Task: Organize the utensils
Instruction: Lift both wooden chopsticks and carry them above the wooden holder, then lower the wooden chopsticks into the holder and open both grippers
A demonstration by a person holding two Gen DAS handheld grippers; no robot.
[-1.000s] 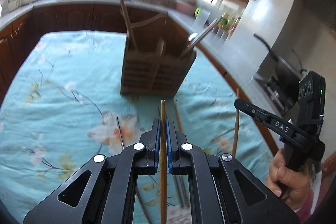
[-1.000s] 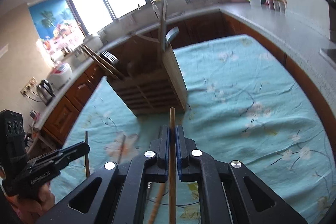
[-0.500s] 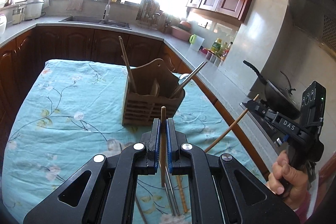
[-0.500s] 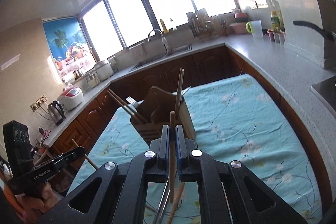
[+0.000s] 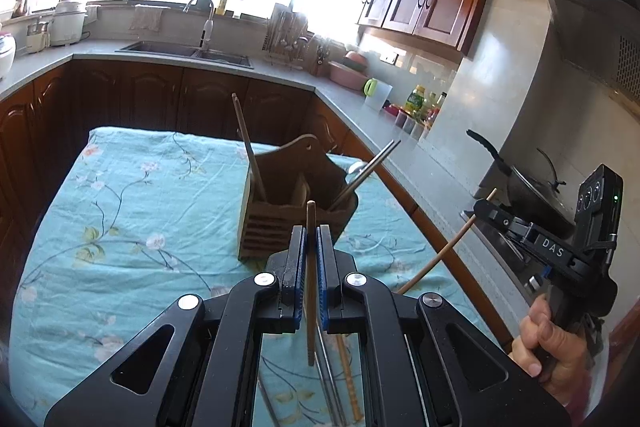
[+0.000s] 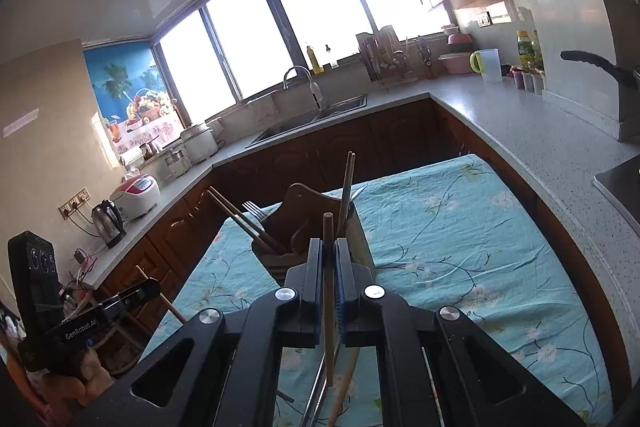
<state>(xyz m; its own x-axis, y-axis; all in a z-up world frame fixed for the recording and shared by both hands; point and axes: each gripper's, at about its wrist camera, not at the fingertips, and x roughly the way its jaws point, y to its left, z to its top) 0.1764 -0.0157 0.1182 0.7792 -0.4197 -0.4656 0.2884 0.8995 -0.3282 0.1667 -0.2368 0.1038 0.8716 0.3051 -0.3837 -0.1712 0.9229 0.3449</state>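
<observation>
A wooden utensil holder [image 5: 296, 215] [image 6: 296, 223] stands on the table with chopsticks, a fork [image 6: 253, 209] and a spoon handle in it. My left gripper [image 5: 311, 239] is shut on a wooden chopstick [image 5: 310, 283], held upright above the table in front of the holder. My right gripper [image 6: 329, 251] is shut on another wooden chopstick [image 6: 329, 291], also lifted. In the left wrist view the right gripper [image 5: 486, 209] shows at the right with its chopstick [image 5: 444, 251] slanting down. Loose chopsticks [image 5: 344, 379] lie on the cloth below.
The table has a teal floral cloth [image 5: 120, 211]. Dark cabinets and a grey counter [image 6: 520, 131] with a sink [image 5: 188, 51] ring it. A wok [image 5: 532, 195] sits on the stove at the right. A kettle [image 6: 107, 223] and rice cookers stand at the left.
Both grippers have risen and pulled back from the table, each lifting its chopstick. The holder now looks smaller and farther away.
</observation>
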